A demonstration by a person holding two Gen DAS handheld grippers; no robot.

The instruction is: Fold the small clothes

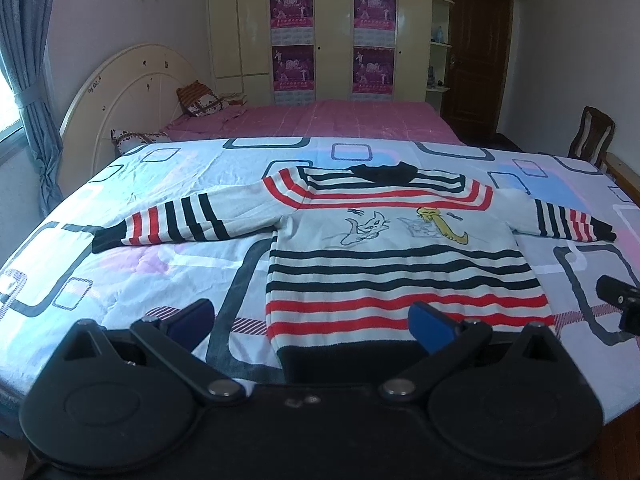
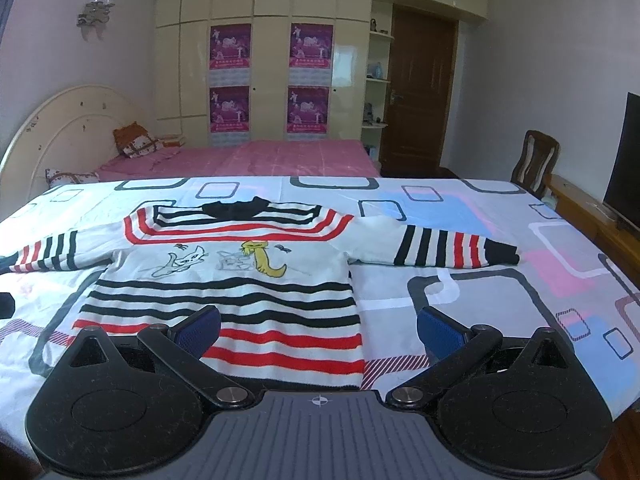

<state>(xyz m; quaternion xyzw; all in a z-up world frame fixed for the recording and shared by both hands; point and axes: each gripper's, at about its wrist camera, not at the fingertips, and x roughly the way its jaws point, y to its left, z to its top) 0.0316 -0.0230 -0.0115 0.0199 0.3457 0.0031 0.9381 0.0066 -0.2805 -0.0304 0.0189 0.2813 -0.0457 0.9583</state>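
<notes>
Left wrist view: left gripper hovers wide open, empty, at the striped sweater's hem; right gripper likewise, over the bed.

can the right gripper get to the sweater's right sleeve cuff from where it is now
Probably yes. The right gripper is open near the hem of the striped sweater, and the sleeve cuff lies flat on the bedspread with nothing between them.
</notes>
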